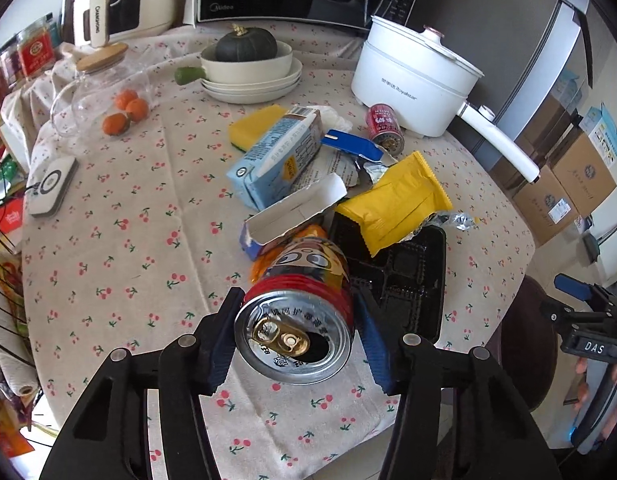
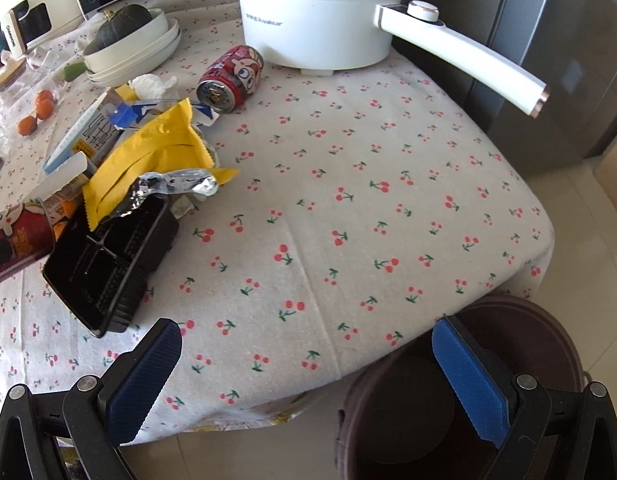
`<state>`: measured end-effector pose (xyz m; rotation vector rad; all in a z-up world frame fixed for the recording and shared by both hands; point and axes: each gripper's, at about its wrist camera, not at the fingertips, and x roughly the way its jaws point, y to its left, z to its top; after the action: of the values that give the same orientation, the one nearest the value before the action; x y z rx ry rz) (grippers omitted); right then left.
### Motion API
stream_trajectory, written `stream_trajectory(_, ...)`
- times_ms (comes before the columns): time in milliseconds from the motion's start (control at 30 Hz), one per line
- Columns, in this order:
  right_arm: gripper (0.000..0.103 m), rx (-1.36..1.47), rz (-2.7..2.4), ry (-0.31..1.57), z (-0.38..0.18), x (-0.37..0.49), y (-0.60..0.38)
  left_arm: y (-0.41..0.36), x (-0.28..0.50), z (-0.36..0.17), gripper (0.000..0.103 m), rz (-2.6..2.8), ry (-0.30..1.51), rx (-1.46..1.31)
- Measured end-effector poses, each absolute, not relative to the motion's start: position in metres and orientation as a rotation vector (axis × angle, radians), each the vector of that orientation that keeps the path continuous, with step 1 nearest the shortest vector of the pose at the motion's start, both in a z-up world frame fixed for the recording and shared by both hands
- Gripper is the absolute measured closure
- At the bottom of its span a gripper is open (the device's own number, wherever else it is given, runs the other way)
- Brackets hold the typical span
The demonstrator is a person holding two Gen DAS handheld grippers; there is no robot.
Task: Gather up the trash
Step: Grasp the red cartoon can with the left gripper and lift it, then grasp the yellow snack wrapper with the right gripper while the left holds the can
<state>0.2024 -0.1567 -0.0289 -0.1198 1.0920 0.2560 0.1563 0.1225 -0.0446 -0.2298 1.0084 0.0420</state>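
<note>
Held item: red-and-yellow cartoon-printed aluminium drink can (image 1: 300,316), opened, pull-tab end toward the camera, lifted clear of the cloth at the near side of the table.
Left gripper (image 1: 298,336): jaws closed onto the can's sides near the top rim, one blue pad on each flank; grip looks centred.
Right gripper (image 2: 304,376): jaws spread wide, nothing between them, hovering over the near table edge beside the dark brown round bin (image 2: 548,320) on the floor.
Can handling: probably empty, so light; thin wall, dents under hard squeeze; smooth skin, slippery; open mouth may drip if tipped. Best hold across the body just below the rim, where the wall is stiffest.
Remaining pile: yellow foil snack wrapper (image 1: 392,204), black plastic compartment tray (image 1: 404,276), pale blue milk carton (image 1: 276,156), torn white-and-blue cardboard box (image 1: 296,208), crumpled silver foil (image 2: 180,184), white tissue wad (image 2: 152,84), all heaped mid-table on the cherry-print tablecloth (image 1: 128,240).
Second can: small red drink can (image 2: 232,78) on its side just beside the white electric pot (image 2: 320,20); round, likely to roll if nudged.
Wrapper and foil: limp, near weightless; pinch an edge.
Tray: stiff but brittle; take by a rim.
Carton: boxy, easy across the narrow faces; contents unknown.
Not trash, by judgement: yellow sponge (image 1: 256,124), dark green squash (image 1: 246,44) in stacked bowls.
</note>
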Motion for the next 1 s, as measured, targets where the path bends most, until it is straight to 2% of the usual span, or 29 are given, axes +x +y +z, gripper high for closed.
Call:
stream_trajectory(167,0.0,-0.086,0.29,1.046,-0.03,0.211,-0.131,0.147,0.136,-0.044,0.047,0.069,1.007,-0.266)
stream_trajectory(600,0.0,0.295,0.276,1.035,-0.055,0.262,-0.124,0.182,0.122,-0.06,0.048,0.11,1.032,-0.292)
stream_trajectory(1000,0.001,0.271,0.331,1.046,-0.081,0.285,-0.088,0.184,0.131,-0.069,0.048,0.103,1.045,-0.266)
